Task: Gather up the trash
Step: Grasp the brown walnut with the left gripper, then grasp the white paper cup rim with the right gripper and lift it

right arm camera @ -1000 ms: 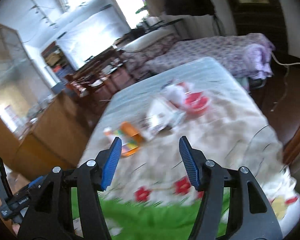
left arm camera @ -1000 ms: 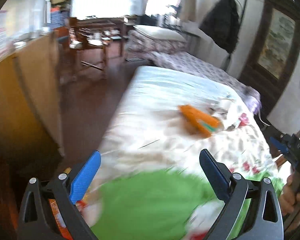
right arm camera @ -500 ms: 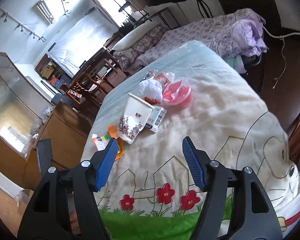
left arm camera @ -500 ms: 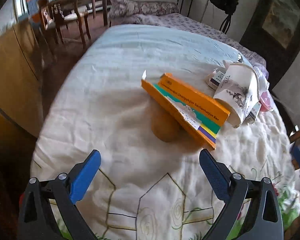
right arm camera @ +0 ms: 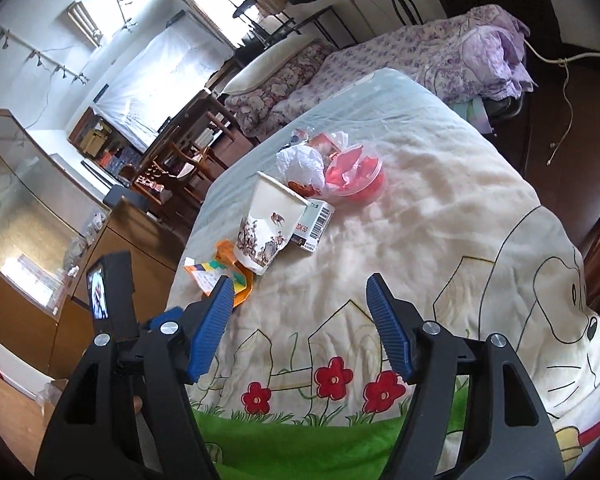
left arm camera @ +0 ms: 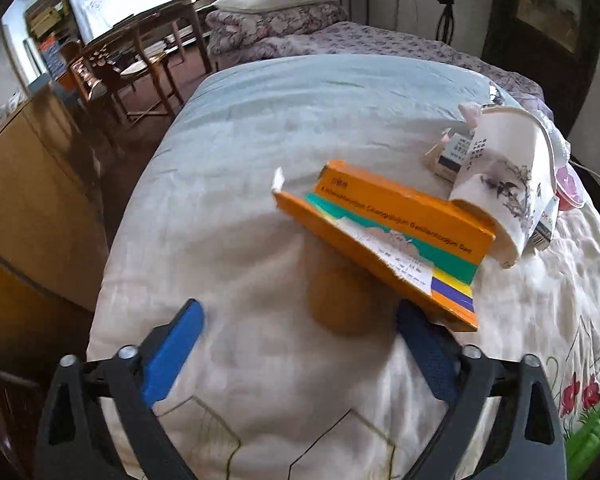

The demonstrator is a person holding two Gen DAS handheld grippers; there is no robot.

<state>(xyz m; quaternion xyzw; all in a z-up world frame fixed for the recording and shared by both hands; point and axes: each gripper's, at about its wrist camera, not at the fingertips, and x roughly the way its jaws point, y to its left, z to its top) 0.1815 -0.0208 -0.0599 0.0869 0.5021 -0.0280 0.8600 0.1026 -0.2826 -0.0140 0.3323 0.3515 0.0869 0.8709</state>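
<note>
Trash lies on a bed's cream blanket (left arm camera: 260, 400). An orange carton (left arm camera: 384, 240) lies flat, its near end just beyond my left gripper's right finger. A paper cup (left arm camera: 504, 200) with an ink drawing lies against the carton's far end. My left gripper (left arm camera: 300, 348) is open and empty. In the right wrist view the cup (right arm camera: 268, 228) stands upright, with a small barcode box (right arm camera: 314, 226), a white crumpled bag (right arm camera: 302, 162) and a red plastic tub (right arm camera: 356, 176) behind it. My right gripper (right arm camera: 300, 320) is open and empty, short of the pile.
A wooden cabinet (left arm camera: 32, 184) stands left of the bed, with wooden chairs (left arm camera: 132, 68) and a table behind it. A second bed with a purple cover (right arm camera: 440, 52) lies beyond. Dark floor with a cable (right arm camera: 560, 92) is on the right.
Both grippers have swung forward over the bed toward the trash. The left gripper has closed in on the orange carton, which now looms large. Both stay open.
</note>
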